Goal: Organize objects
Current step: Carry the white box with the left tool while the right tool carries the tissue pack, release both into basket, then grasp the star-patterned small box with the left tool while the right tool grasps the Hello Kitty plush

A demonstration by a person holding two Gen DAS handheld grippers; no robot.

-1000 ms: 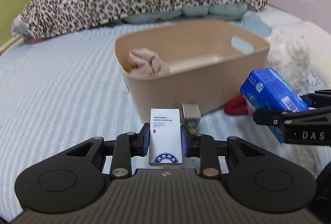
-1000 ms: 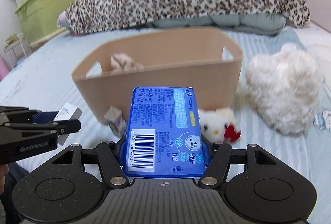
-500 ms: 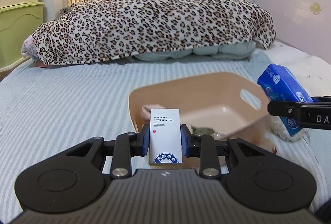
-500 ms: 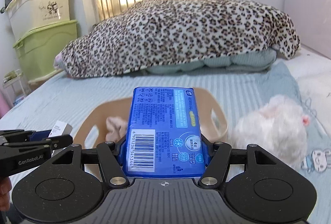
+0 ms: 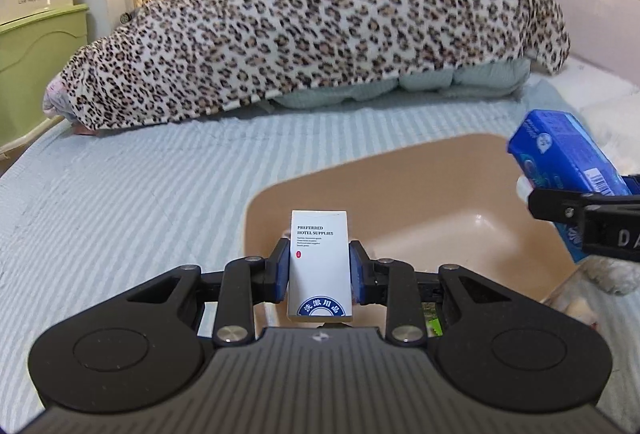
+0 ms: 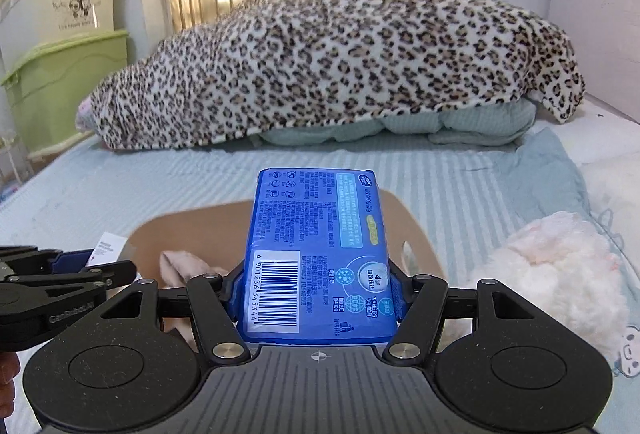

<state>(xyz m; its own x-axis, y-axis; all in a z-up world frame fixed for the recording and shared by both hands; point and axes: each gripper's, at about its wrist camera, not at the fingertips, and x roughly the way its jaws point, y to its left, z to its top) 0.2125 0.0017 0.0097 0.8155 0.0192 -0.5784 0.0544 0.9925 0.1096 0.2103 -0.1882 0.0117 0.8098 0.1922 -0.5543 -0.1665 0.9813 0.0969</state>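
My left gripper (image 5: pixel 319 270) is shut on a white hotel-supplies box (image 5: pixel 319 254) and holds it upright over the near left rim of the beige bin (image 5: pixel 400 169). My right gripper (image 6: pixel 318 294) is shut on a blue tissue pack (image 6: pixel 320 246) and holds it above the bin (image 6: pixel 416 234). The pack also shows at the right of the left wrist view (image 5: pixel 560 149). A beige cloth (image 6: pixel 184 266) lies inside the bin. The left gripper with the white box (image 6: pixel 106 248) shows at the left of the right wrist view.
The bin sits on a striped light-blue bed (image 5: pixel 120 193). A leopard-print blanket (image 5: pixel 320 33) lies along the far side. A fluffy white plush toy (image 6: pixel 560 274) lies right of the bin. Green and cream storage boxes (image 6: pixel 60 73) stand left of the bed.
Both grippers have risen and moved forward with their loads, from in front of the bin to above it. Both kept their grip.
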